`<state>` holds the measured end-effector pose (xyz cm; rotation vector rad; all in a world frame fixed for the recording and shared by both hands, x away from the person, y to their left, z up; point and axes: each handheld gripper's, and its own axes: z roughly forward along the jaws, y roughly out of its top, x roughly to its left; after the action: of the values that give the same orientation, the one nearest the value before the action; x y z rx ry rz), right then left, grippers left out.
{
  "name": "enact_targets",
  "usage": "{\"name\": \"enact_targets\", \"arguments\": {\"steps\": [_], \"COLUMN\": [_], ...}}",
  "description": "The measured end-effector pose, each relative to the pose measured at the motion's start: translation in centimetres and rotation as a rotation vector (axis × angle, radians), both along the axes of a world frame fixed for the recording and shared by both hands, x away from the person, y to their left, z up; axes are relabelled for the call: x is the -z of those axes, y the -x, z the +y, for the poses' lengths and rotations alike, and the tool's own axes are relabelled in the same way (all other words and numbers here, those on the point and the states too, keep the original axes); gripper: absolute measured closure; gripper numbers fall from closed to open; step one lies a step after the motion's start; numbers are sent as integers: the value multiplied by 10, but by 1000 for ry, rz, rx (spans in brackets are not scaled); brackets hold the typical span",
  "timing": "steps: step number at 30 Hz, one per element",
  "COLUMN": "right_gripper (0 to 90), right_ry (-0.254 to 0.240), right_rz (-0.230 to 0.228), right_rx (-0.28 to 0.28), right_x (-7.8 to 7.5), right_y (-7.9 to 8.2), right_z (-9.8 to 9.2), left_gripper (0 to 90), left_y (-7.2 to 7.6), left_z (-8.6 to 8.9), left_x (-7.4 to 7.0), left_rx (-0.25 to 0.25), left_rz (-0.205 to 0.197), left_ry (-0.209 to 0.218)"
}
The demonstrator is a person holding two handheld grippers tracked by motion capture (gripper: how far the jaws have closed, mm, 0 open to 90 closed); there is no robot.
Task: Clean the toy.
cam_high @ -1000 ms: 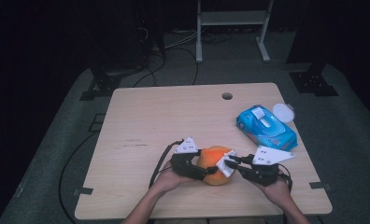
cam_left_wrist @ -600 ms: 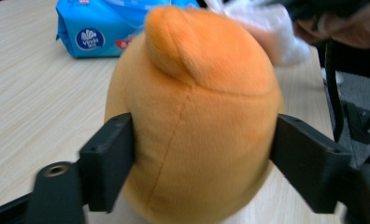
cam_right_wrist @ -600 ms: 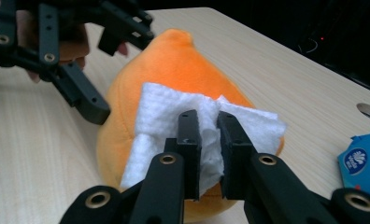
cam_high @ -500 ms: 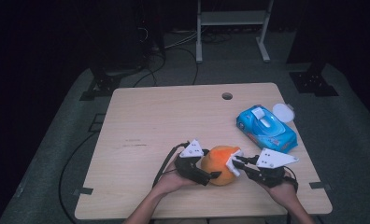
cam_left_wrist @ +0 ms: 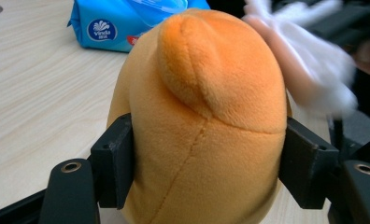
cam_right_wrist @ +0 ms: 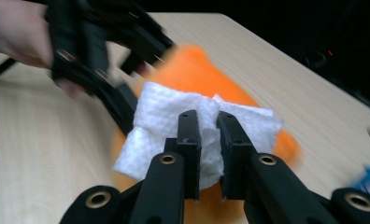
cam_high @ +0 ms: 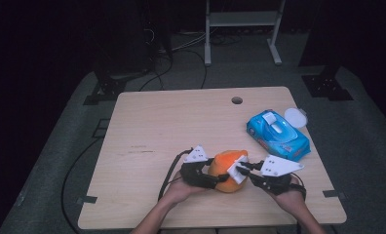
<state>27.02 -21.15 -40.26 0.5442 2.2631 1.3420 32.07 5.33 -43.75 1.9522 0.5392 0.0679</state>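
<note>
Orange plush toy (cam_left_wrist: 202,126): soft, rounded, fuzzy pile, centre seam, small flap-like bump on top. Sits between left gripper (cam_left_wrist: 206,161) jaws, which have just been closing; pads now press both its sides. Right gripper (cam_right_wrist: 207,135) clamped nearly shut on a folded white wipe (cam_right_wrist: 167,123), held against the toy's far side from the left gripper. Blue wipes pack (cam_high: 278,135) beyond both.

The right gripper (cam_right_wrist: 208,122) pinches a white wipe (cam_right_wrist: 160,126). The wipe lies against the orange toy (cam_right_wrist: 197,70). The left gripper (cam_right_wrist: 103,51) is beyond, blurred.
</note>
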Motion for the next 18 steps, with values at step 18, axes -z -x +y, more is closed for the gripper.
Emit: {"name": "enact_targets", "arguments": {"steps": [18], "right_gripper": [800], "right_ry": [-56], "right_rz": [41], "right_rx": [-13], "right_x": [-6], "right_y": [-6], "right_z": [-1], "left_gripper": [275], "left_y": [21], "left_z": [-10], "left_x": [0], "left_rx": [88], "left_rz": [-138], "left_ry": [-89]}}
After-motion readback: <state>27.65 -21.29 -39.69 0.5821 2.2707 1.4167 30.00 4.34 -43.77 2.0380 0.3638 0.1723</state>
